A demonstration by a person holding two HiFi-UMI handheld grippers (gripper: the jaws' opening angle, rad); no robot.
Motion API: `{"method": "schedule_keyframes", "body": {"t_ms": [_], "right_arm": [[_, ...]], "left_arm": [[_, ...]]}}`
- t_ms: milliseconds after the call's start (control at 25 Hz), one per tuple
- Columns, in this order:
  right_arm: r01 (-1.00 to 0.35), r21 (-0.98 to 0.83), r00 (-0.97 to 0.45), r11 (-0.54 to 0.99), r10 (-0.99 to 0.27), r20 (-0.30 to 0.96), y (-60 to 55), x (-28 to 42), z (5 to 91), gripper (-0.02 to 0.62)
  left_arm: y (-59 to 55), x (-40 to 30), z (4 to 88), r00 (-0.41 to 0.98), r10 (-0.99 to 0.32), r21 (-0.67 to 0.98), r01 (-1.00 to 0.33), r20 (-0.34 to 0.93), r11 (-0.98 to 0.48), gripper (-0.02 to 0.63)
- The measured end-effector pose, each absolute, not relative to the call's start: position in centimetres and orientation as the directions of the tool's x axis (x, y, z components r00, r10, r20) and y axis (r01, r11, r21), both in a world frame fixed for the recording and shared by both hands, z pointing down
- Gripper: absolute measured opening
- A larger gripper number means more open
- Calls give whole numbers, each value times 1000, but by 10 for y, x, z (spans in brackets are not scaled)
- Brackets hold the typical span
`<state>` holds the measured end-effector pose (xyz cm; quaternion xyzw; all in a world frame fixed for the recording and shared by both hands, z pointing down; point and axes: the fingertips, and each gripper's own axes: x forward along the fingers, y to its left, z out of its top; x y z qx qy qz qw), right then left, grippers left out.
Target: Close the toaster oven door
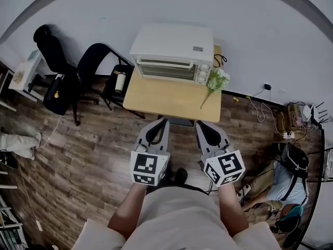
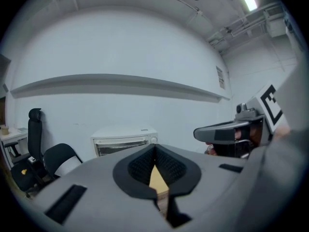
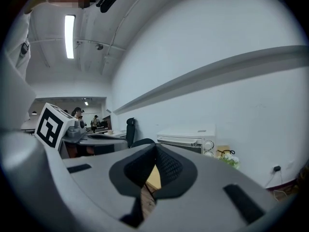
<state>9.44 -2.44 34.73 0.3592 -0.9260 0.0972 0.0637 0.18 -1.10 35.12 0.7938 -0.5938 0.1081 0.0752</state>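
A white toaster oven (image 1: 174,53) stands at the back of a small wooden table (image 1: 156,95), against the wall. Its glass door (image 1: 165,69) sits upright against the front and looks closed. Both grippers hang in front of my body, short of the table's near edge and well away from the oven. The left gripper (image 1: 162,120) is shut with nothing between its pads. The right gripper (image 1: 200,123) is shut and empty too. In the left gripper view the oven (image 2: 124,140) shows far beyond the meeting jaws of that gripper (image 2: 155,149). The right gripper view shows the oven (image 3: 189,138) past its gripper (image 3: 155,149).
A bunch of green and white flowers (image 1: 216,82) lies on the table's right side beside the oven. Two black office chairs (image 1: 60,82) (image 1: 106,66) stand to the table's left. Cables (image 1: 265,111) run over the wooden floor at the right, near a seated person (image 1: 286,181).
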Motion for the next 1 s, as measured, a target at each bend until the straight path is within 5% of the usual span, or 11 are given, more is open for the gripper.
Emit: {"method": "schedule_keyframes", "body": {"t_ms": [1000], "right_arm": [[-663, -120, -746, 739, -637, 197, -8, 101, 347, -2]], "left_arm": [[7, 18, 349, 357, -904, 117, -934, 236, -338, 9]]}}
